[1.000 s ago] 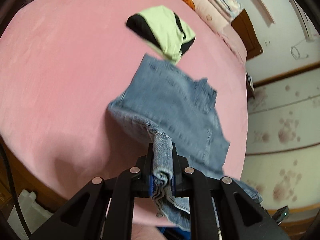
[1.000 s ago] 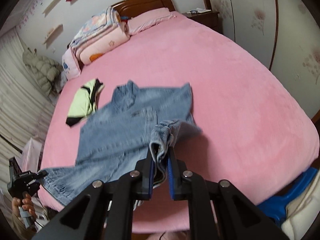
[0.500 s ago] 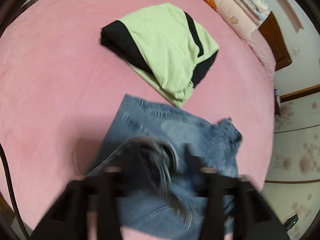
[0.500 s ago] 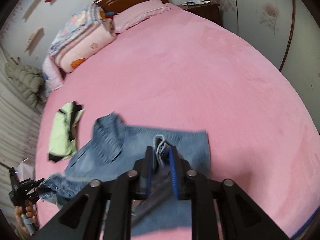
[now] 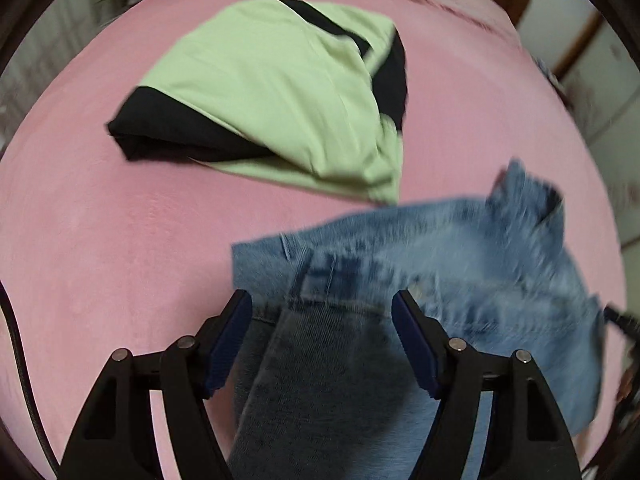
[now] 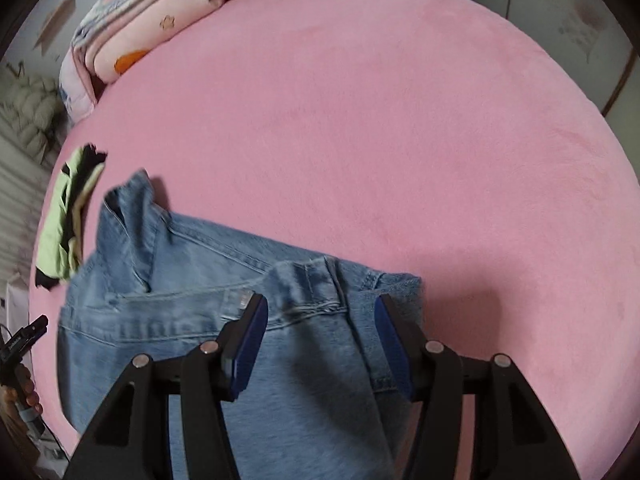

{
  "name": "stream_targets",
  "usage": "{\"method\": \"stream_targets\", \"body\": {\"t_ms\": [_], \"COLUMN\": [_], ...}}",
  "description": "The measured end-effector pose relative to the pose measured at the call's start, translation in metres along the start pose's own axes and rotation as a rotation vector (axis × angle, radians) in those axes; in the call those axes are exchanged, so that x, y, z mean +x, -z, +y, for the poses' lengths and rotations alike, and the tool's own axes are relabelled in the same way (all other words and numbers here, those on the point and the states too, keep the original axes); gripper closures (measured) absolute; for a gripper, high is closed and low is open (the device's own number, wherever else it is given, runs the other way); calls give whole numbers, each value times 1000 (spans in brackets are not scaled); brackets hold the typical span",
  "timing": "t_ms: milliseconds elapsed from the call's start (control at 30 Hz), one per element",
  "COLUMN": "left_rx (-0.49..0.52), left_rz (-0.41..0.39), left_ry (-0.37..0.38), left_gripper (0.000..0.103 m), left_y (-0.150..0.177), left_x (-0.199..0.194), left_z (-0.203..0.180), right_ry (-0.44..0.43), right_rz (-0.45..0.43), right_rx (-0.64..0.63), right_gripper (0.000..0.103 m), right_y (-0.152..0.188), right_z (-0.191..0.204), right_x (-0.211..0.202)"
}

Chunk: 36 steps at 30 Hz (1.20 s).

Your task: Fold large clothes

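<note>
A blue denim shirt (image 5: 460, 264) lies on the pink bed, folded over on itself; it also shows in the right wrist view (image 6: 192, 280). My left gripper (image 5: 322, 308) is open, its jaws wide apart over a folded denim edge, holding nothing. My right gripper (image 6: 320, 312) is open too, above the folded-over cuff end at the shirt's right side. The shirt's collar (image 6: 128, 200) points to the far left in the right wrist view. The near part of the shirt is hidden under both grippers.
A folded green and black garment (image 5: 280, 88) lies just beyond the denim; it also shows in the right wrist view (image 6: 64, 216). Stacked quilts and pillows (image 6: 132, 36) sit at the bed's head. The pink bed (image 6: 400, 140) stretches wide to the right.
Both grippers carried denim edges forward over the shirt, then opened and let go. The fabric now lies folded on the bed.
</note>
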State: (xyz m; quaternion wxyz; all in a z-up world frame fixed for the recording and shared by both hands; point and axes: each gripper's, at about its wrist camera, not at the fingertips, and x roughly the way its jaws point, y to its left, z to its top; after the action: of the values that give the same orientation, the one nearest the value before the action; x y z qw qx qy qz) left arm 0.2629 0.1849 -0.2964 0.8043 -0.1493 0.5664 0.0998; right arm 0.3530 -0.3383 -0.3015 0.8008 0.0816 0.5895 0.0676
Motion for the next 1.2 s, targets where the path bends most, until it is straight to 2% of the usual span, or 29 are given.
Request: {"method": "stream_targets", "body": {"t_ms": [33,100,167,200,233,267,300,333,367,400,533,733,833,900,967,1067,1167,1200], "left_rx": [11,27,40,48,54,63,80,88,96,106,101,28,-9,-57,-84,-47,-24,-21], "left_rz": [7,15,6,3,0,-2,4,-11,-26,-34,-114,-261,-335,-302,-238,-159,-136,-137], "left_ry": [3,1,-26,-49,-69,-106,-136,-141,-148,-158,-192,-215,-275,-289,-324,-376,-352,-332], "left_gripper": [42,47,51,56,70,80,86,89,98,100,101,103,103,103,103,103,103,99], "left_y": [3,7,9,10,10,11,12,13,15,15,16,6,-1,-8,-11,-5,-2,-2], "left_x": [3,11,17,19,19,19,19,16,12,9,-14,-52,-55,-40,-13,19,26,23], "left_z": [-3,-8,-12,-13,-14,-15,-15,-16,-18,-21,-28,-32,-29,-18,-7,-6,-10,-12], "right_ry": [-6,-9,-2,-6,-3,10,15,22,24,25,4,-45,-37,-6,36,95,89,91], "right_rz": [10,27,42,53,62,56,54,47,29,7,-93,-234,-291,-272,-212,-116,-110,-105], "right_rx": [-11,-34,-59,-63,-62,-64,-70,-85,-101,-108,-96,-91,-119,-122,-106,-86,-21,-12], "right_gripper": [48,48,53,62,63,65,68,73,75,77,80,81,81,81,81,79,75,73], "right_y": [1,3,5,6,6,7,8,9,11,13,18,7,0,-3,-5,0,-1,-3], "right_z": [1,3,7,8,8,9,11,14,18,21,26,28,35,34,32,23,20,20], "right_x": [5,13,23,26,29,30,30,29,25,19,-13,-60,-64,-47,-13,33,38,36]}}
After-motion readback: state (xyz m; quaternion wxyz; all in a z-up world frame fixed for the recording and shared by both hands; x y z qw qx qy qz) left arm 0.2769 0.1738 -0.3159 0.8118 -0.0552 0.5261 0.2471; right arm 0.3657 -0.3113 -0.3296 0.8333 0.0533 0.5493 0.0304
